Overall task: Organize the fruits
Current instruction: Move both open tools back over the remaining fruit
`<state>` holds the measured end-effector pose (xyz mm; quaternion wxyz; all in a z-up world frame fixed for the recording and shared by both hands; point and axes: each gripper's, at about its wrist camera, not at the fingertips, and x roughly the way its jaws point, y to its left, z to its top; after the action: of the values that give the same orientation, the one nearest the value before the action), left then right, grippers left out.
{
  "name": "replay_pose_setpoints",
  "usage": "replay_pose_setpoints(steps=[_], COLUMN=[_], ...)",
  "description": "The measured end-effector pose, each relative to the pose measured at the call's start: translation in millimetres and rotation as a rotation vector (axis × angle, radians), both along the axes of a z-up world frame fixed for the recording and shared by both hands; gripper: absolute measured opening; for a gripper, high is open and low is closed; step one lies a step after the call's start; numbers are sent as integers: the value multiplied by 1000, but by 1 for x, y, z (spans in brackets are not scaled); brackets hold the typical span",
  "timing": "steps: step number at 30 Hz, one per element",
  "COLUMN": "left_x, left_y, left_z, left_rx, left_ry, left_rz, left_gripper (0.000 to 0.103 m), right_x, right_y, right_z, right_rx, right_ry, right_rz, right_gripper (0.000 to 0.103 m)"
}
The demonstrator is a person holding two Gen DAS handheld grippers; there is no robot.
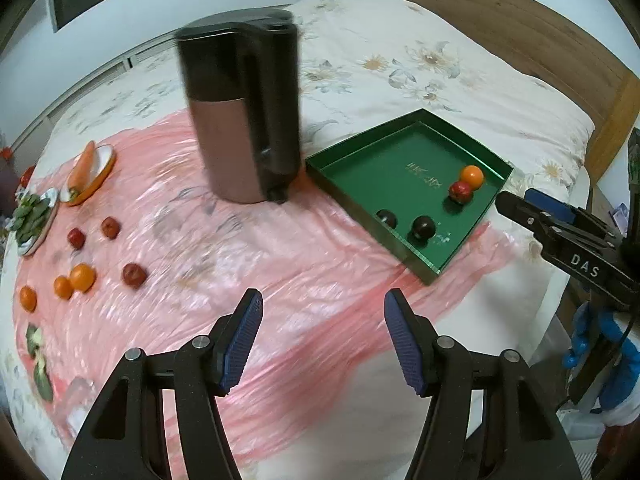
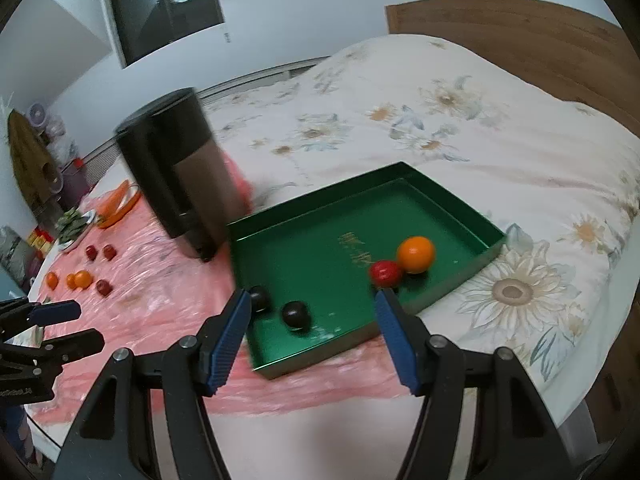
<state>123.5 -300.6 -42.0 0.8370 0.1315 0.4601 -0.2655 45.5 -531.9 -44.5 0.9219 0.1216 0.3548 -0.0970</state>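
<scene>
Both grippers hang above the bed, nothing in either one. The left gripper (image 1: 322, 340) has its blue pads parted, only pink plastic sheet (image 1: 240, 248) showing between them. The right gripper (image 2: 310, 338) stands wide, jaws empty, over the near edge of the green tray (image 2: 320, 356).

In that tray: an orange (image 2: 416, 254) touching a red fruit (image 2: 386, 273) near the right wall, and two dark fruits (image 2: 296, 315) close to the near-left corner, one partly behind the right gripper's left pad.

Still out on the pink sheet, well apart from the tray, sit three oranges (image 1: 83, 277) and three red fruits (image 1: 134, 275). A dark kettle (image 1: 244, 108) stands between them and the tray. Farther left, a carrot (image 1: 82, 164) rests on an orange-rimmed plate (image 1: 105, 168), greens (image 1: 30, 216) on another.
</scene>
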Motion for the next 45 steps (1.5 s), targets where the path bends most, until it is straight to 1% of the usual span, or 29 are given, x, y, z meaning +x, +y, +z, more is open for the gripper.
replay_pose_setpoints(steps=[10, 15, 22, 28, 30, 33, 34, 35, 36, 38, 41, 44, 45], left_x=[-15, -17, -13, -2, 5, 18, 22, 27, 32, 41, 56, 72, 77], left_y=[66, 97, 148, 196, 215, 243, 253, 260, 269, 285, 304, 319, 323], left_z=[5, 4, -2, -5, -7, -12, -13, -15, -17, -21, -29, -40, -43], left_rx=[-19, -17, -37, -41, -40, -43, -43, -42, -43, -45, -42, -35, -32], left_ry=[-7, -11, -7, -23, -24, -18, -18, -17, -14, -9, -1, 11, 15], left_rz=[83, 118, 190, 261, 292, 344, 364, 380, 397, 425, 462, 486, 493], left_gripper=[57, 57, 57, 57, 57, 57, 57, 57, 57, 57, 56, 55, 55], right_x=[-8, -4, 7, 22, 29, 44, 48, 53, 58, 71, 88, 105, 112], right_y=[61, 92, 141, 180, 190, 209, 214, 221, 227, 239, 256, 271, 276], right_z=[20, 22, 22, 17, 15, 9, 7, 4, 1, -4, -14, -24, -27], right_rx=[-26, -31, -34, -34, -31, -28, -25, -22, -19, -14, -6, 1, 5], right_ry=[-16, -10, -4, 15, 21, 35, 39, 44, 48, 58, 75, 92, 98], right_rz=[113, 172, 269, 352, 376, 419, 430, 443, 456, 483, 519, 552, 562], right_gripper=[91, 91, 90, 82, 77, 74, 72, 68, 67, 66, 64, 56, 56])
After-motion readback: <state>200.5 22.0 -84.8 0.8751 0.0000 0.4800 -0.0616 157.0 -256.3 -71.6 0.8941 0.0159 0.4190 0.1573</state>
